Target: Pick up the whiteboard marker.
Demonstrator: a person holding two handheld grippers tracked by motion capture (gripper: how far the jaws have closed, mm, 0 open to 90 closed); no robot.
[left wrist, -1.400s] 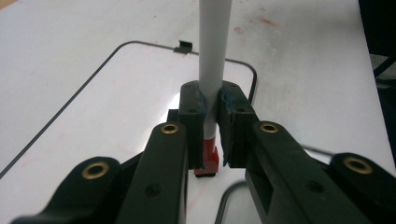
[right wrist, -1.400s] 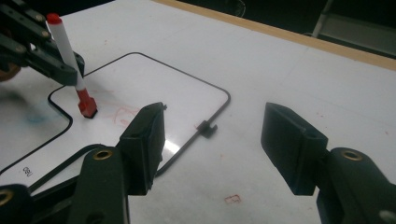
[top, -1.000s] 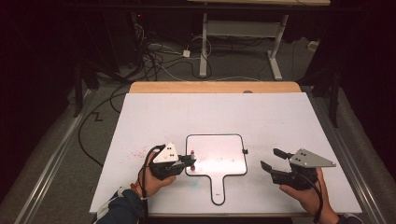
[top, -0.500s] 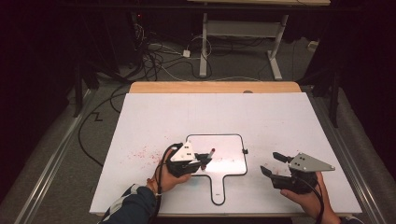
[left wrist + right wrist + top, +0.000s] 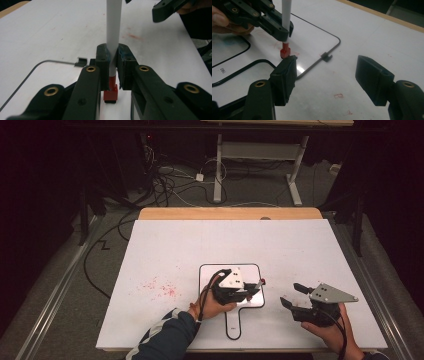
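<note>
1. Red marks (image 5: 161,286) are scattered on the white tabletop (image 5: 175,245) to the left of the handled whiteboard (image 5: 207,272).
2. The handled whiteboard lies flat near the front edge of the table, its handle (image 5: 233,324) pointing toward the person; a small black clip (image 5: 326,57) sits on its edge.
3. The left gripper (image 5: 111,66) is over the whiteboard, held by the left hand (image 5: 210,305), whose forearm wears a dark sleeve with white zigzags (image 5: 162,340).
4. Its jaws are clamped on a white marker (image 5: 113,30). The marker stands upright with its red end (image 5: 110,93) down, at or just above the board surface; contact cannot be told.
5. Faint red strokes (image 5: 294,53) show on the board near that end.
6. The right gripper (image 5: 329,72) is held by the right hand (image 5: 330,332) just right of the board, above bare tabletop. Its jaws stand wide apart, with nothing between them.
</note>
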